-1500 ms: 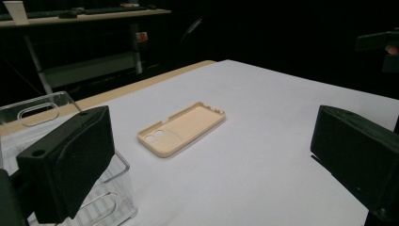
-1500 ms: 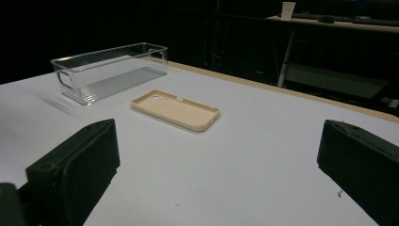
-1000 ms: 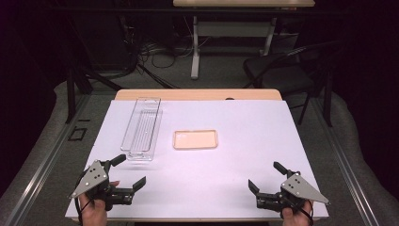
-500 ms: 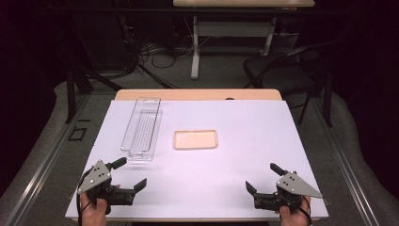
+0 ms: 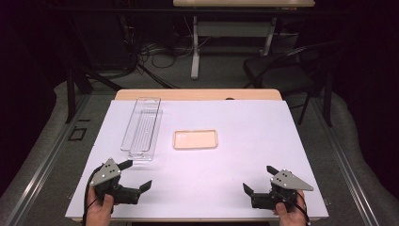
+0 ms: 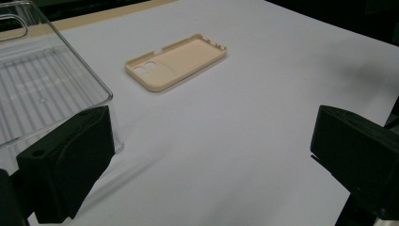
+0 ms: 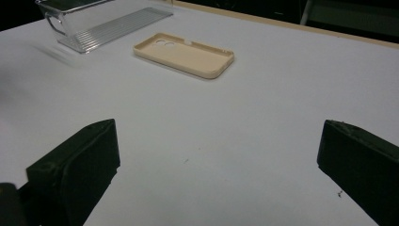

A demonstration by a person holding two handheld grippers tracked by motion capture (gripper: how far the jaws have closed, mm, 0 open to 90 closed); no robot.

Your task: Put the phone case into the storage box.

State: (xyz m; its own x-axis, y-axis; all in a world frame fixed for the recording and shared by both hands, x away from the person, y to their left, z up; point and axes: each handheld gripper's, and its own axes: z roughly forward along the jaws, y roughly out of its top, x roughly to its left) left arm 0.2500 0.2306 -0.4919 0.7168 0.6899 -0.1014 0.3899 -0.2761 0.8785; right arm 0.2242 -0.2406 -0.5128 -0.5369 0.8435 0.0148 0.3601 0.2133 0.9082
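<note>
White covering spreads over the table before us. At its near edge we hold the left gripper and the right gripper, both with jaws spread wide, gripping nothing. Farther in, near the middle, lies the beige phone case. Left of it, stretching farther back, sits a clear plastic tray.

the left gripper has its black jaws spread wide over the white table. a beige phone case lies flat ahead, hollow side up. a clear ribbed plastic tray sits just beside the left-hand jaw.
</note>
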